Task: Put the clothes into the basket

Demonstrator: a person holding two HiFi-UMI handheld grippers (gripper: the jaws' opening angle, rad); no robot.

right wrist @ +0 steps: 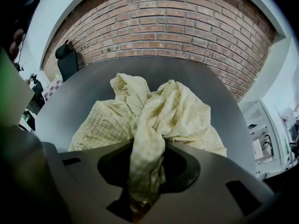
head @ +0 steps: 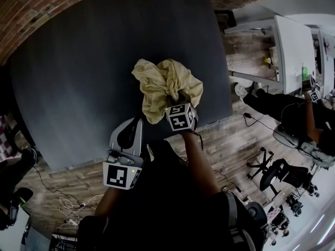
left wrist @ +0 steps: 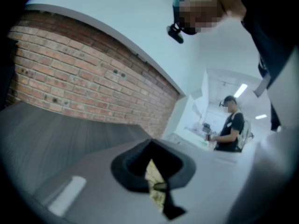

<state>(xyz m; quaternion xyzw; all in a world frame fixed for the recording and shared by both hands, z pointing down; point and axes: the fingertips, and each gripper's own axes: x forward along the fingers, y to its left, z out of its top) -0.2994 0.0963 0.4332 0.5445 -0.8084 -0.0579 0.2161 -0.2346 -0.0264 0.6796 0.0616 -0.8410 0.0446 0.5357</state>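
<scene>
Garment [head: 166,85]: pale yellow, fine-checked, crumpled in a loose heap on the dark bench [head: 78,77] near its front edge. One fold is pinched in the right gripper [head: 179,97] jaws. A strip sits between the left gripper [head: 139,120] jaws.

Cloth [right wrist: 177,111] pale yellow, fine check; table [head: 78,77] dark grey; wall [right wrist: 177,27] red brick
</scene>
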